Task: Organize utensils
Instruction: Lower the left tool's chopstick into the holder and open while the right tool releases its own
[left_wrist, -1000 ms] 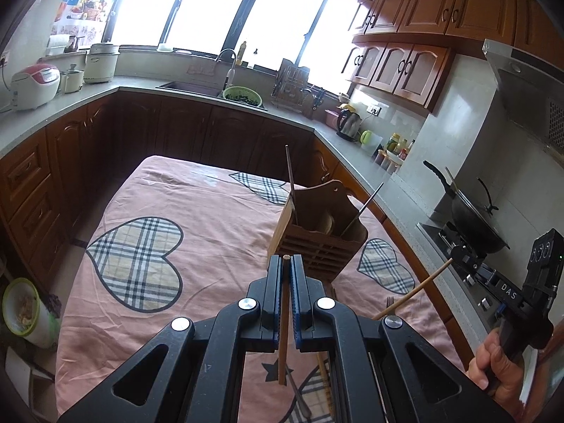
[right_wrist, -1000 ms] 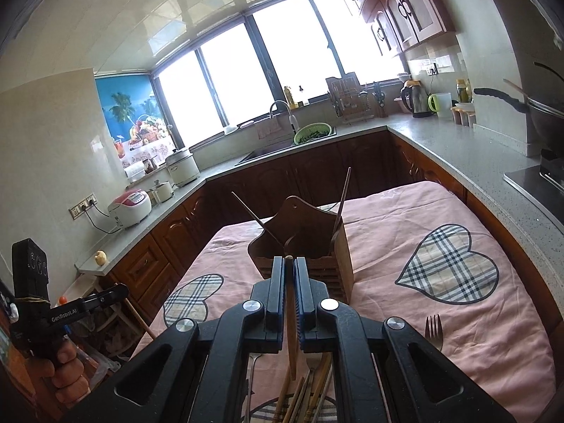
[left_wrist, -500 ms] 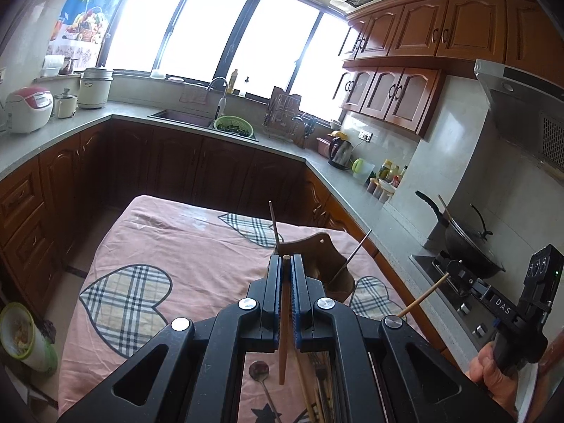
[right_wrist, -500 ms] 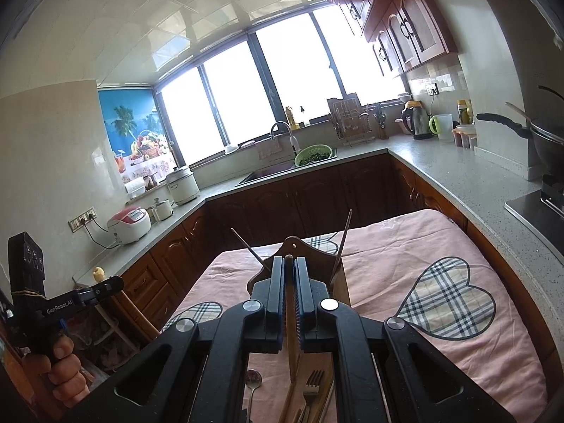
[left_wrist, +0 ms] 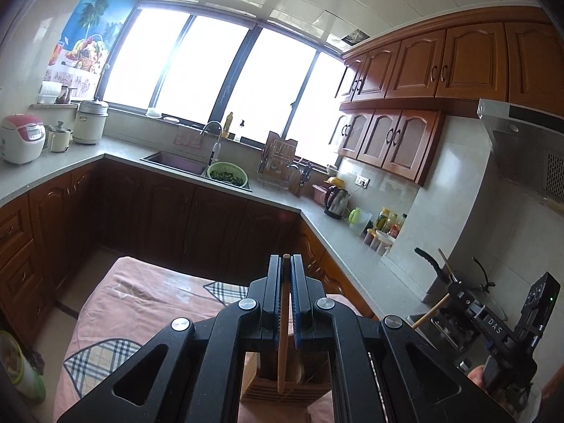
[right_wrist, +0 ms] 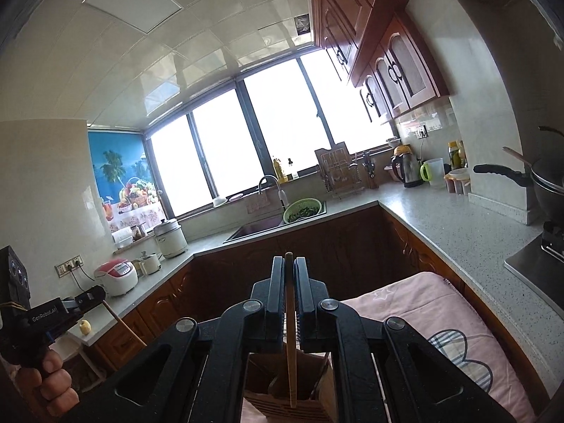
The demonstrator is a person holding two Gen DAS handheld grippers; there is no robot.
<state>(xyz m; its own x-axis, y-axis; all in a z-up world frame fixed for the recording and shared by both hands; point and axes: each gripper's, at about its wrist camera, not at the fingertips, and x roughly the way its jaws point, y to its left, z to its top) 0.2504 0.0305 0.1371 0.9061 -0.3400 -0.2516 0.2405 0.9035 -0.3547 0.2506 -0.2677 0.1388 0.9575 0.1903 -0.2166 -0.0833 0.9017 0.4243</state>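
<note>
Both grippers have tipped up since a second ago, so more window and ceiling show, and the wooden holder has slid down to the bottom edge of each view.

The left gripper (left_wrist: 286,259) has its fingers (left_wrist: 273,282) squeezed narrow on a wooden chopstick (left_wrist: 282,335). The stick's top pokes out just past the fingertips. Its lower end hangs down below the fingers, over the open top of the wooden holder (left_wrist: 282,393). If it touches the inside, I cannot tell.

The right gripper (right_wrist: 289,259) does the same thing. Its fingers (right_wrist: 277,282) are pinched narrow on a second chopstick (right_wrist: 291,352), and that stick's lower end hangs over the holder (right_wrist: 282,405) too.

The holder stands on a pink cloth (left_wrist: 148,299) with checked hearts, right under the fingers.

Far past the fingers there is a sink (left_wrist: 176,160) with a green bowl (left_wrist: 227,176) beside it, under big bright windows. A kettle (left_wrist: 336,202) sits on the kitchen counter (left_wrist: 338,239) off to the right of the left fingers, and a rice cooker (left_wrist: 21,139) is off to the left.
</note>
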